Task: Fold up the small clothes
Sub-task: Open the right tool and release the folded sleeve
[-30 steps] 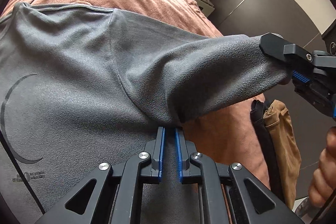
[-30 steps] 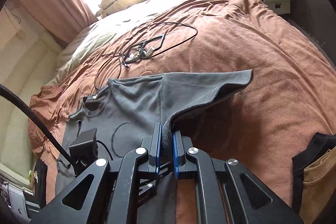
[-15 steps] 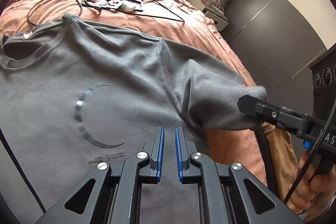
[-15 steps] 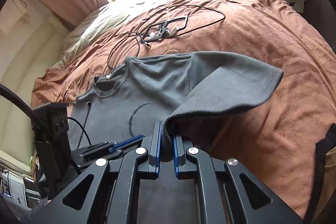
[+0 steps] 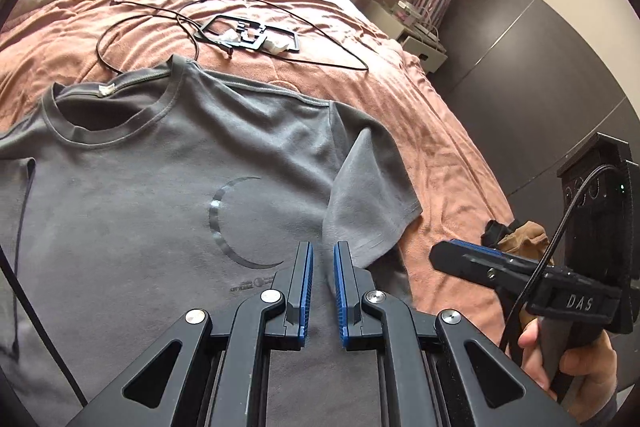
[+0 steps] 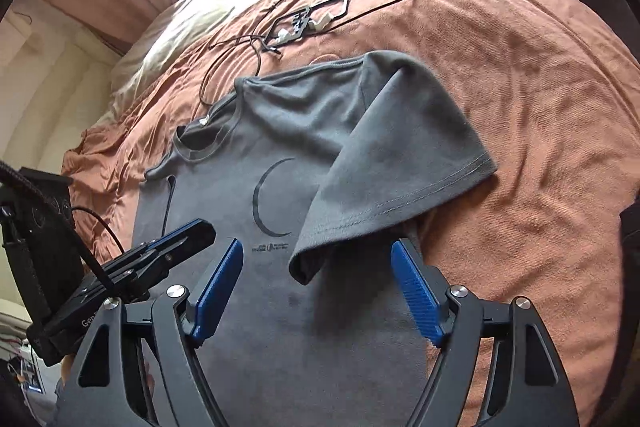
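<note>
One grey T-shirt lies front up on the bed, its collar toward the pillows, a single dark crescent print on the chest. Beyond the collar sits one flat black frame tangled with a thin black cable. Right of the T-shirt, at the bed's edge, is one small heap of black and tan cloth; what garments it holds cannot be made out. Two hand-held grippers are in view.

The T-shirt's hem is cut off by the bottom of both views, and its far sleeve is mostly out of the left wrist view. The near sleeve is folded in over the chest, its stitched cuff drooping loose and hiding the shirt side under it. The small lettering below the crescent print is too small to read.

The left hand-held gripper hovers low over the T-shirt's lower chest, just below the crescent print, its blue pads nearly together with a narrow gap and nothing between them. The right hand-held gripper sits just below the folded sleeve with its fingers spread wide, the cuff hanging free between them, untouched. In the left wrist view a hand wraps the right tool's handle to the right of the T-shirt.
</note>
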Motion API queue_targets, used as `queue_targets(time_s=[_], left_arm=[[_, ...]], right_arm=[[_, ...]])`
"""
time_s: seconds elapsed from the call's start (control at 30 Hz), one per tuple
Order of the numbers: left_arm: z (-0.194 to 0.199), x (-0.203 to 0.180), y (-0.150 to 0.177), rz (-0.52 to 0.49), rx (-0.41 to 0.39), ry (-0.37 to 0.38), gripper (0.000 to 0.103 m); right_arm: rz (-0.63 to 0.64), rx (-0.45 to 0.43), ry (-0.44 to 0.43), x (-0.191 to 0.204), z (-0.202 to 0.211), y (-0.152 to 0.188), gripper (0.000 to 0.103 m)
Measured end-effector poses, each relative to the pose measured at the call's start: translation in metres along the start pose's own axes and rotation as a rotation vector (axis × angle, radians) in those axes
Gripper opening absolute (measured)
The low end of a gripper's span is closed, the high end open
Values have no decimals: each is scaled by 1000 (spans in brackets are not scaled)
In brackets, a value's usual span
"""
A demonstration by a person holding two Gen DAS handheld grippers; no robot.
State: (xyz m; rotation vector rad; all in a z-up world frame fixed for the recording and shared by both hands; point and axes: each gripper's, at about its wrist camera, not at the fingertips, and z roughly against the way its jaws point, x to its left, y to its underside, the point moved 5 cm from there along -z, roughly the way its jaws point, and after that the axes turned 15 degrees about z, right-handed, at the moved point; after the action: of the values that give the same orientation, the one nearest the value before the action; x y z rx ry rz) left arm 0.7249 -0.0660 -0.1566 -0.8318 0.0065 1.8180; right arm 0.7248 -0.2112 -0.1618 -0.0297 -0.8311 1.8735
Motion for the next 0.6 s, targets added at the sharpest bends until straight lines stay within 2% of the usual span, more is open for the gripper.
queue_targets(time_s=[0.2, 0.23, 0.3, 0.33, 0.6], left_arm=[[0, 7, -2, 1, 0, -11, 11], [-1, 10, -2, 1, 2, -15, 11], [-6, 14, -3, 3, 7, -19, 11], [-9, 15, -3, 5, 9, -15, 11], [-38, 26, 1, 14, 48, 4, 11]], right_arm=[[-68, -40, 82, -42, -7, 5, 75], [-83, -43, 87, -48, -10, 8, 73], [-124, -35, 80, -59, -24, 11, 59], [-141, -28, 80, -61, -32, 14, 58], [-142, -29, 179, -82, -64, 2, 58]])
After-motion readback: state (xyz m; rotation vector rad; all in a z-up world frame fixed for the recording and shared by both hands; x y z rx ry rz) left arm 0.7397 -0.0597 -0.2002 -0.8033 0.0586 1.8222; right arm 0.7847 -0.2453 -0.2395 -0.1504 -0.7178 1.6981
